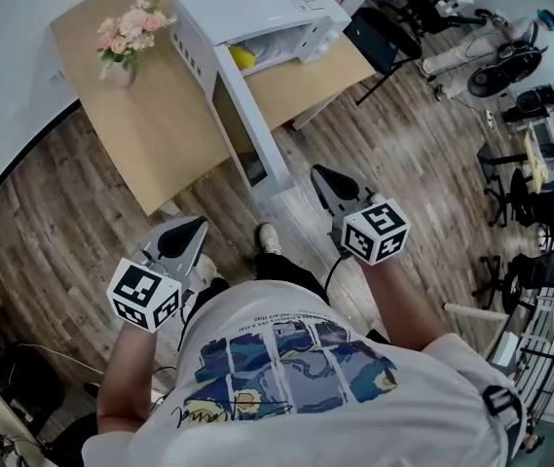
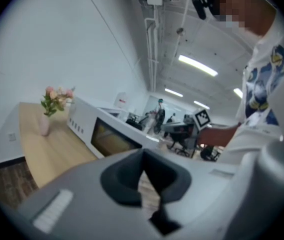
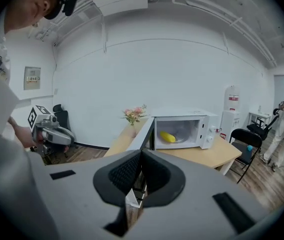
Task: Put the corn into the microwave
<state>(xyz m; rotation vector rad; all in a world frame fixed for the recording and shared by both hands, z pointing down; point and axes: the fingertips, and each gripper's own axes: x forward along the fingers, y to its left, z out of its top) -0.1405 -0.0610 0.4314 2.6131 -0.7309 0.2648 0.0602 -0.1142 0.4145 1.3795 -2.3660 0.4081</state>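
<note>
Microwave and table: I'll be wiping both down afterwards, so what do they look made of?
Microwave: white painted metal or plastic, smooth and slightly glossy. Its flat, uniform panels leave open which. Table: light wood or wood-look laminate, matte, judging by its pale, even tan top.

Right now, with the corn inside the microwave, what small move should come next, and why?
Probably reach one gripper to the open door and push it shut. The corn lies inside the microwave, the door stands wide open, and the left gripper and right gripper are shut, empty and short of the table.
</note>
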